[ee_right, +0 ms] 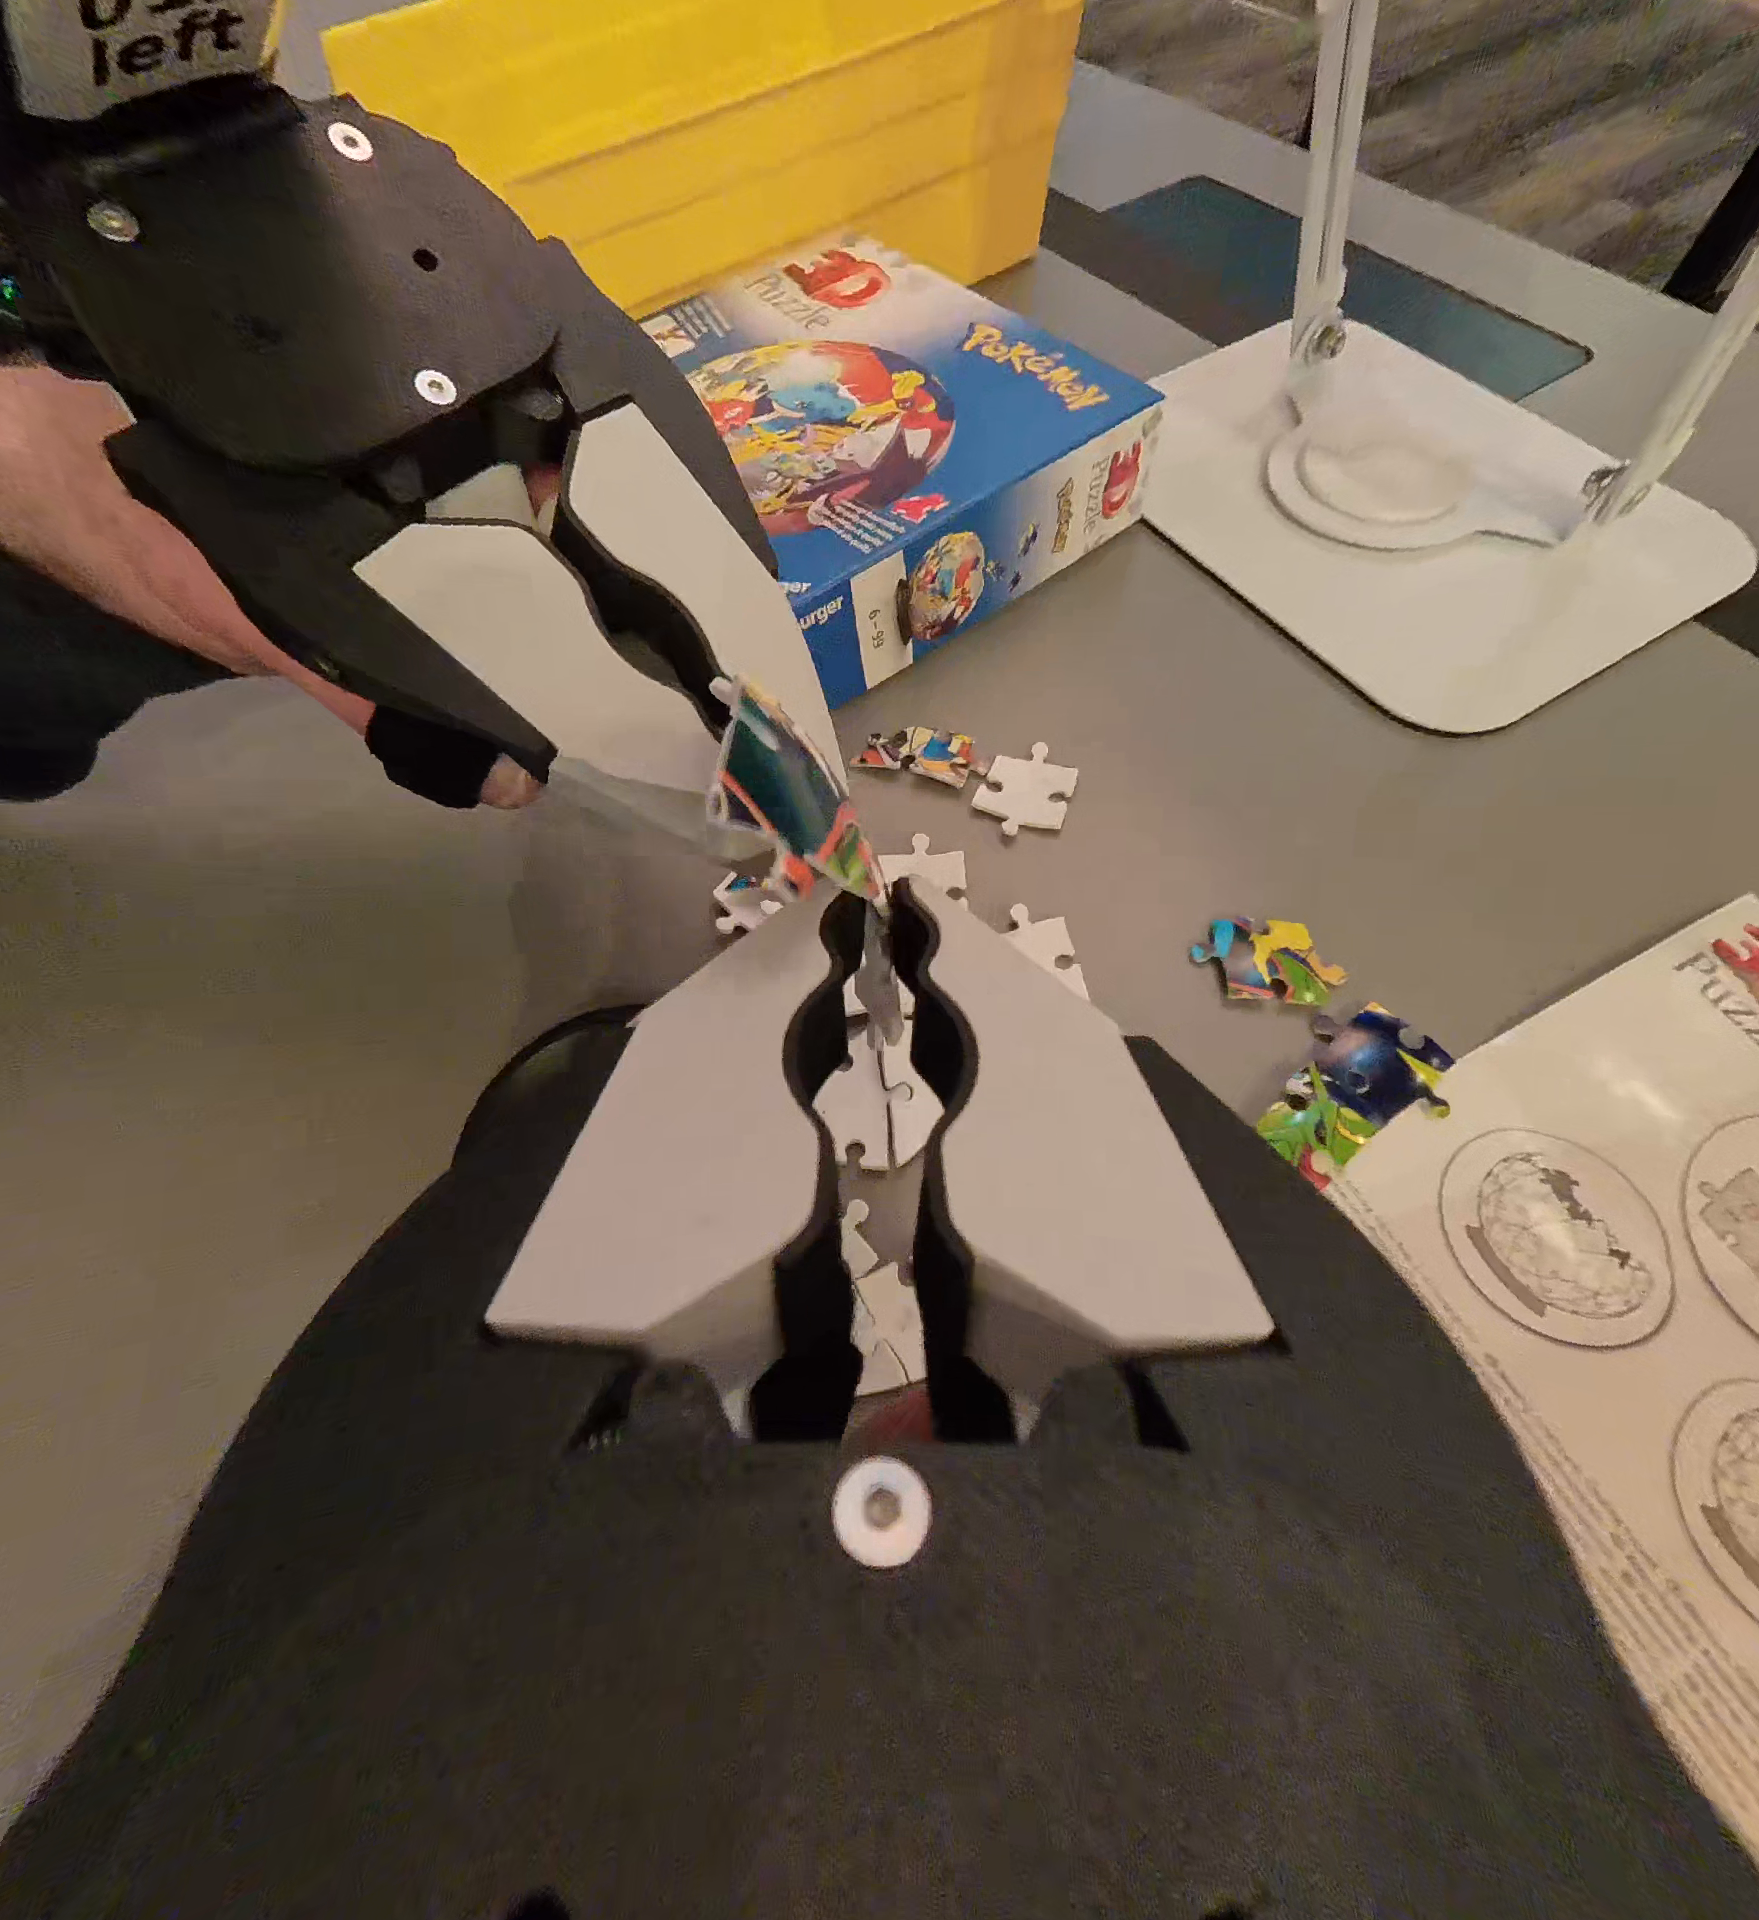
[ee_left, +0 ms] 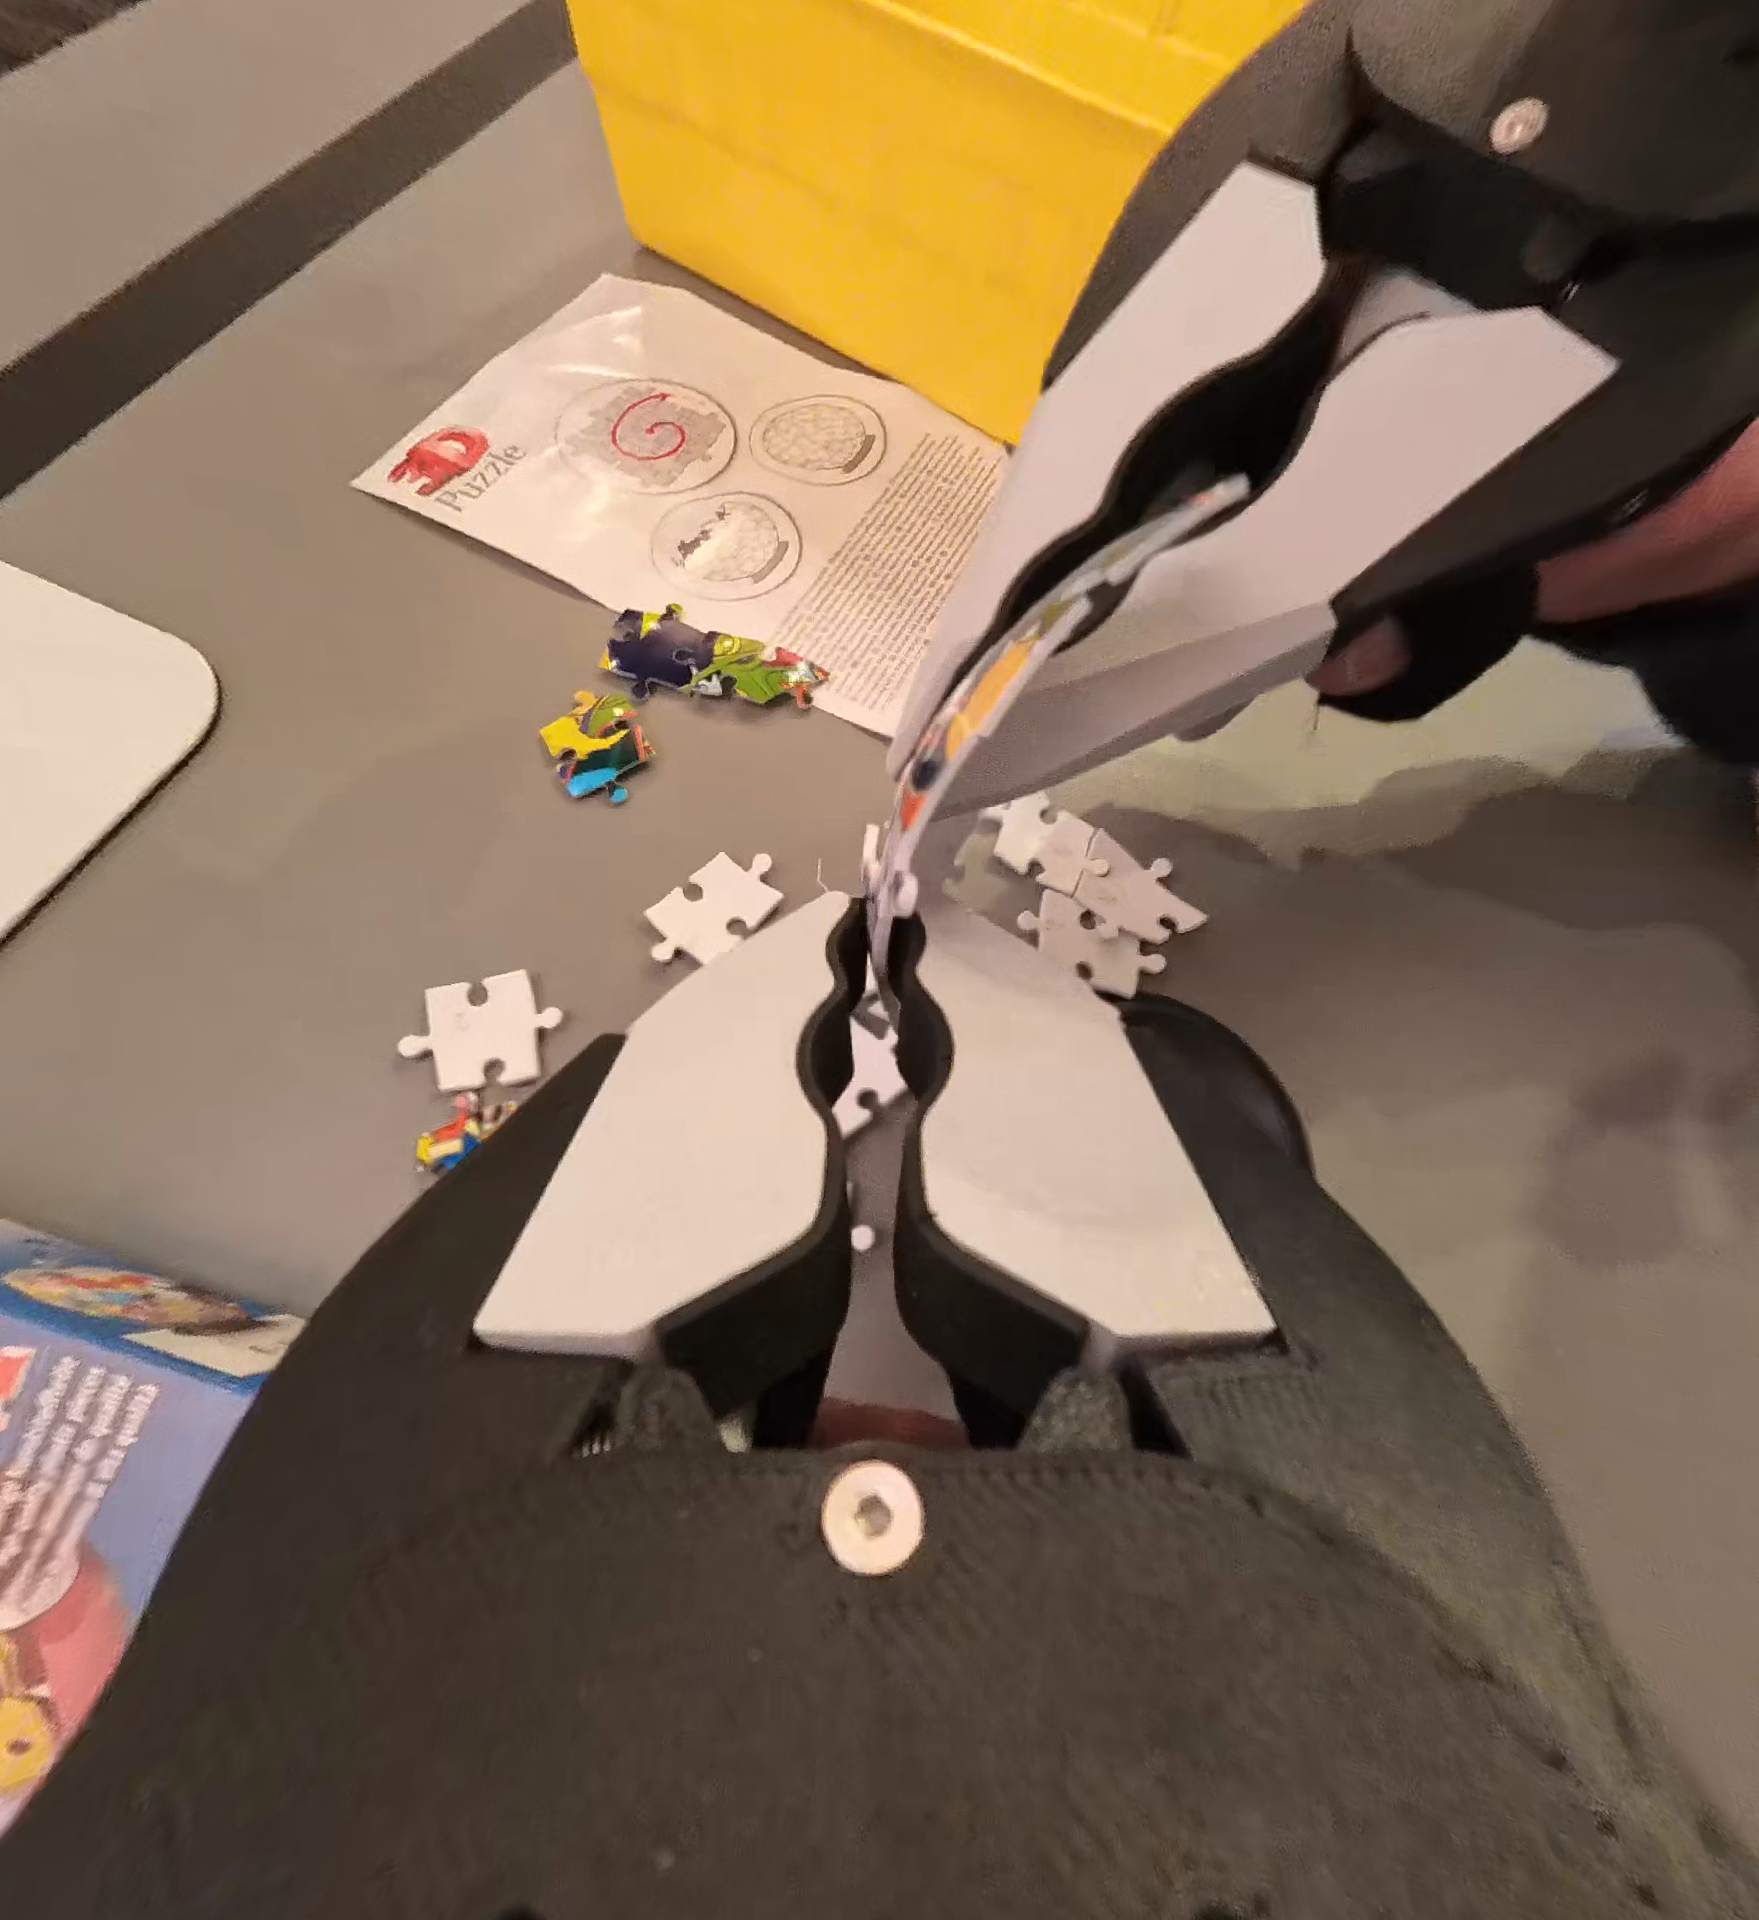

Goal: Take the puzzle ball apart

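Two grippers in play: the left gripper and the right gripper. One curved strip of joined pieces sits between them. On the one grey table there's one yellow bin, one instruction sheet, one blue puzzle box and one white stand base. Three coloured clumps lie loose: a blue-green clump, a yellow clump and a small red clump. Two single white pieces: the far white piece and the near white piece. One white bunch looks like three joined. More white ones sit under the fingers, too hidden to count.

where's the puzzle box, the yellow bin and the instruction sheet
puzzle box [ee_right: 916,436], right wrist view, on its printed top face
yellow bin [ee_left: 854,187], left wrist view, on its front wall
instruction sheet [ee_left: 688,468], left wrist view, on its middle
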Motion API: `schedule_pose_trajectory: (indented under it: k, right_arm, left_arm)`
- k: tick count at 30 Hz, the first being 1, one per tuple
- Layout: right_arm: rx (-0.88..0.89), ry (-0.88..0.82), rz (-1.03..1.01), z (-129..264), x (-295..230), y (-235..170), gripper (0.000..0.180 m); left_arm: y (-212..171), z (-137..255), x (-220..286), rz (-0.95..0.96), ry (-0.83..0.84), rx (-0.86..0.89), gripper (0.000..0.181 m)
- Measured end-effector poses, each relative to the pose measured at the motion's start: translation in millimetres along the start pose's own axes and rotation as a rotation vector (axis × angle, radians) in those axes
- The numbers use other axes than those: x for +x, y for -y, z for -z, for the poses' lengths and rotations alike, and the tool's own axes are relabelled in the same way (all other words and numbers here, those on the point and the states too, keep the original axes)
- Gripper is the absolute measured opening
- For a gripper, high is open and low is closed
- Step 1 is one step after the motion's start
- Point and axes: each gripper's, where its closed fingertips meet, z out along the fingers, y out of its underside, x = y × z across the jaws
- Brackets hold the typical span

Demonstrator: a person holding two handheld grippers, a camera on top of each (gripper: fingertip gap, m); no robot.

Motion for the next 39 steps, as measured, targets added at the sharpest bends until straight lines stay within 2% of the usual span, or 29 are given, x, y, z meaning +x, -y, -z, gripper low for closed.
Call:
schedule_pose_trajectory:
  k: [2,4,5,8,10,14,15,17,19,21,24,28,34,37,39]
  right_arm:
    - [0.067,0.108,-0.098,5,-8,9,0.0]
    - [0.198,0.321,-0.301,17,-18,25,0.001]
    - [0.226,0.374,-0.353,19,-19,27,0.001]
    - [0.246,0.346,-0.348,19,-17,26,0.001]
    - [0.167,0.142,-0.212,10,-6,14,0.001]
    - [0.015,-0.278,0.087,2,5,11,0.0]
    - [-0.003,-0.313,0.118,1,5,12,0.0]
    - [0.07,-0.21,-0.019,2,3,16,0.0]
    - [0.162,-0.018,-0.214,7,1,19,0.0]
    - [0.182,0.053,-0.254,8,-1,19,0.001]
    - [0.285,0.186,-0.379,18,-6,29,0.002]
    - [0.435,0.487,-0.562,39,-22,45,0.0]
    - [0.436,0.395,-0.504,33,-19,38,0.0]
    - [0.397,0.249,-0.415,25,-15,35,0.0]
    - [0.345,0.147,-0.299,17,-21,34,0.001]
  left_arm:
    - [8,9,5,0.131,-0.152,0.095,0.003]
    - [26,27,16,0.243,-0.368,0.278,0.003]
    - [30,32,19,0.276,-0.418,0.314,0.003]
    - [30,29,18,0.309,-0.411,0.332,0.003]
    - [20,14,8,0.339,-0.277,0.261,0.003]
    - [13,1,-11,0.256,0.075,0.155,0.002]
    - [12,0,-12,0.178,0.174,0.117,0.003]
    - [15,6,-12,0.048,0.268,0.08,0.003]
    - [20,13,-8,0.087,0.153,0.145,0.002]
    - [21,13,-5,0.26,-0.001,0.206,0.003]
    - [29,20,3,0.336,-0.099,0.318,0.003]
    - [47,42,35,0.412,-0.506,0.479,0.003]
    - [40,37,29,0.321,-0.398,0.447,0.003]
    - [35,25,24,0.312,-0.303,0.388,0.006]
    - [30,12,29,0.279,-0.256,0.32,0.017]
